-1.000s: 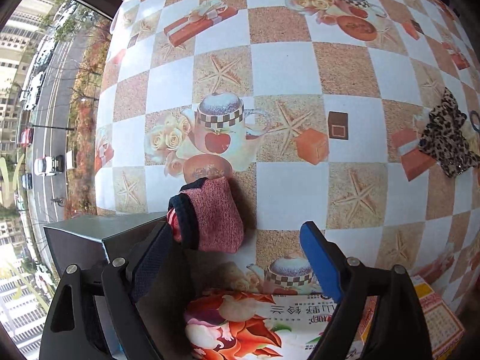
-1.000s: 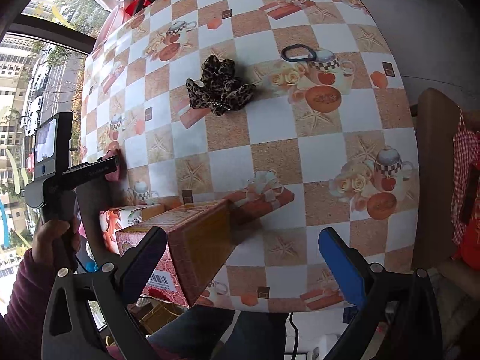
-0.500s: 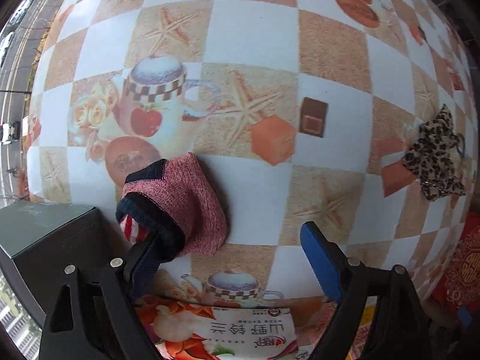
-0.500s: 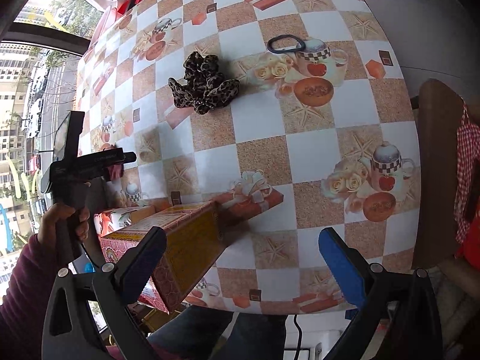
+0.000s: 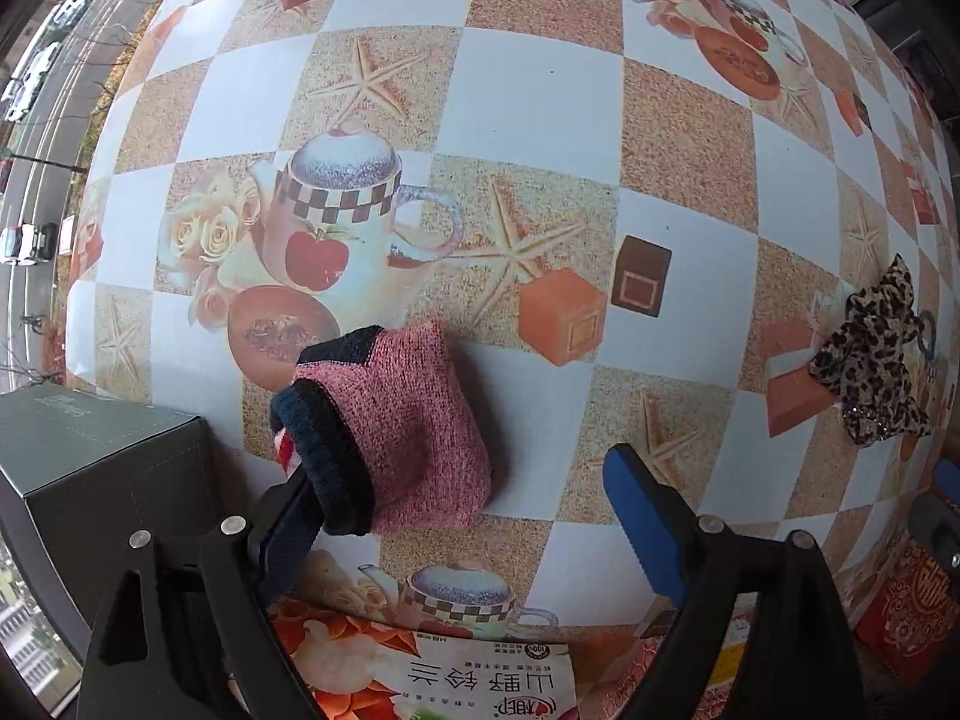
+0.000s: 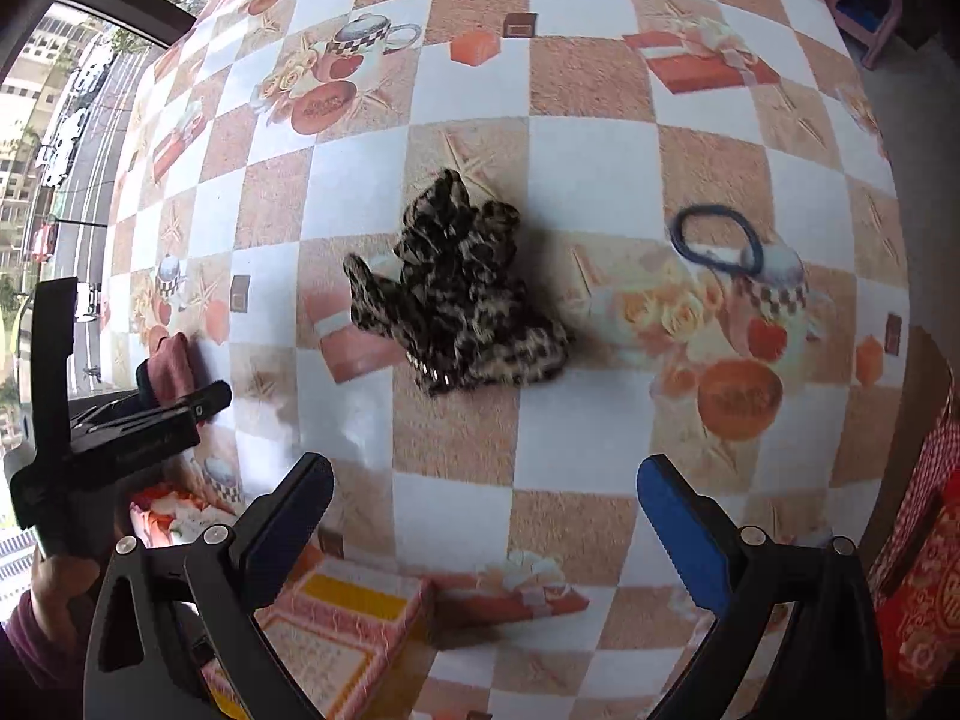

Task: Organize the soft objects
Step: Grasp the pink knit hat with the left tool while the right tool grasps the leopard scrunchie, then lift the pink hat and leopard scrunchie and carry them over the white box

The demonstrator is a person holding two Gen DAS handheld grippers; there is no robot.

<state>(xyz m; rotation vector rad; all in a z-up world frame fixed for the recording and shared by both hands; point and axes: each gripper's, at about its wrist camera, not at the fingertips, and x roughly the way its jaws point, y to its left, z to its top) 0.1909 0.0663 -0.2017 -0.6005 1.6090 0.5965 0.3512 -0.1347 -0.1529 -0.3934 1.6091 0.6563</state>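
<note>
A pink knit sock with a dark navy cuff lies on the patterned tablecloth. My left gripper is open with the sock between its fingers, its cuff against the left finger. A leopard-print scrunchie lies mid-table, ahead of my open, empty right gripper. It also shows at the right edge of the left wrist view. A dark blue hair tie lies to the scrunchie's right. The sock and the left gripper show at the left of the right wrist view.
A dark grey box stands left of the sock. A floral printed box lies below the left gripper. A pink and yellow patterned box sits at the near table edge. A window with a street view is on the left.
My right gripper has moved forward toward the leopard scrunchie, which now looks much larger. My left gripper has stayed open around the pink sock and come a little closer to it.
</note>
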